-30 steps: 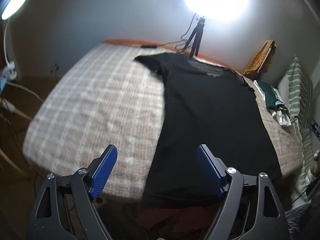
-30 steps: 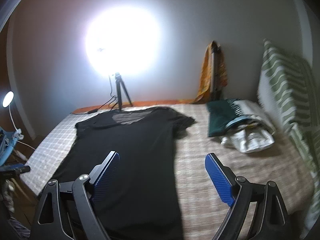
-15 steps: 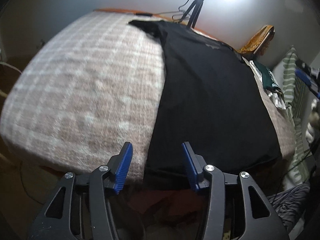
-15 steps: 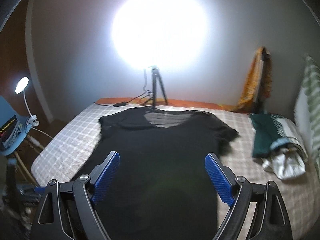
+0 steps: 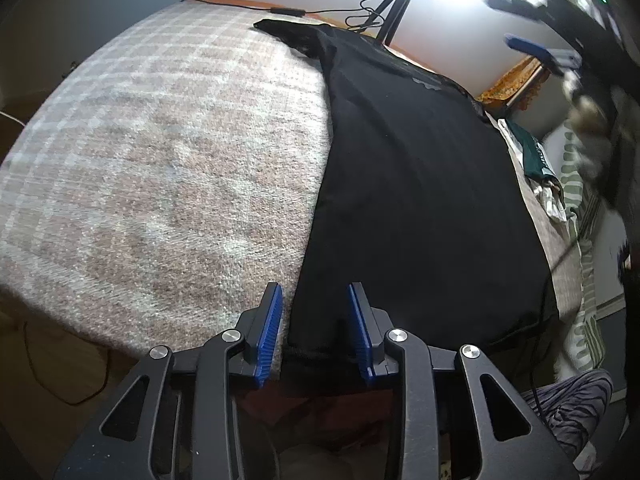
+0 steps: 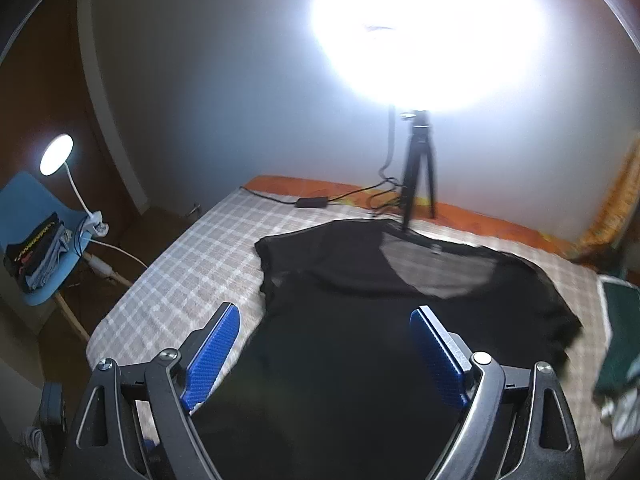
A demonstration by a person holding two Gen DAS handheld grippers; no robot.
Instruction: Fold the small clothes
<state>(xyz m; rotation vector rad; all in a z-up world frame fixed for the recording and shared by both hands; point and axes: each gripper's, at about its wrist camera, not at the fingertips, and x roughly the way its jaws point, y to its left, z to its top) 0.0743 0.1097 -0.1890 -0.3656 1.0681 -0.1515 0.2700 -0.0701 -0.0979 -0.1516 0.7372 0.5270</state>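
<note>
the checked bed cover [image 5: 168, 152] carries a black t-shirt [image 5: 408, 184] spread flat and face up, no fold made yet, so the whole folding is ahead. the left gripper [image 5: 314, 320] has just been narrowing its jaws around the shirt's near hem corner, pads not clearly pinching. the right gripper [image 6: 324, 356] hangs wide and empty above the shirt.

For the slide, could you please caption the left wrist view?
Left gripper, jaws just closing, straddles the near hem corner of a black T-shirt spread on a checked bed cover.
</note>
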